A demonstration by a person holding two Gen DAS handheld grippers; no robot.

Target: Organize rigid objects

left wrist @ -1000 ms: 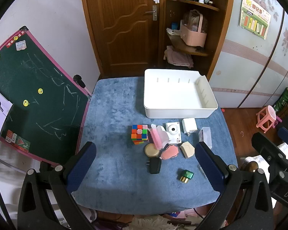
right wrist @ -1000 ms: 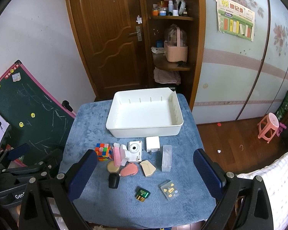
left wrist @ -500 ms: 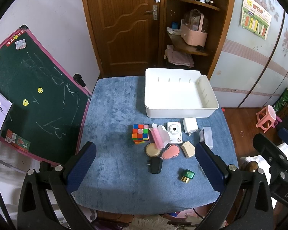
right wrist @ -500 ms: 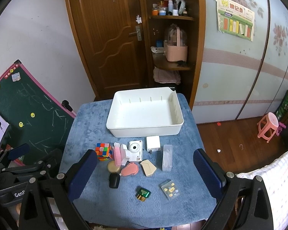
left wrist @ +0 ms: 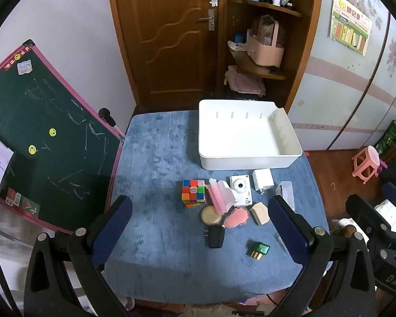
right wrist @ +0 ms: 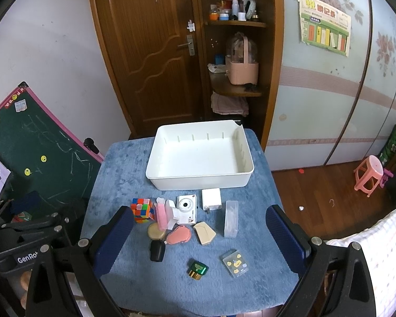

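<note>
Here, you hold both grippers high over the near edge of the blue plush-covered table (right wrist: 113, 163); your left gripper (left wrist: 199, 228) has its navy-padded fingers (left wrist: 111, 227) spread wide with nothing between them, and your right gripper (right wrist: 199, 233) is spread just as wide and likewise grips nothing. Nearest to you lie a small green box with gold ends (right wrist: 198, 266) and, just right of it, a clear flat packet with yellow shapes inside (right wrist: 235, 262); what that packet holds is too small to tell. Beyond them sits a black plug adapter (right wrist: 157, 250), touching or nearly touching a round tan compact (right wrist: 156, 230); beside that lie a pink oval brush-like piece (right wrist: 179, 235) and a beige angular block (right wrist: 204, 233). Further on stand a multicoloured puzzle cube (right wrist: 142, 209), a pink and frosted plastic case (right wrist: 163, 214), a small white toy camera (right wrist: 187, 208), a white charger cube (right wrist: 211, 198) and a clear narrow plastic box (right wrist: 231, 218) at the right end. Farthest, at the table's back, the large white rectangular plastic bin (right wrist: 200, 181) sits with no object in it; behind it stands a brown wooden door (right wrist: 150, 52).
</note>
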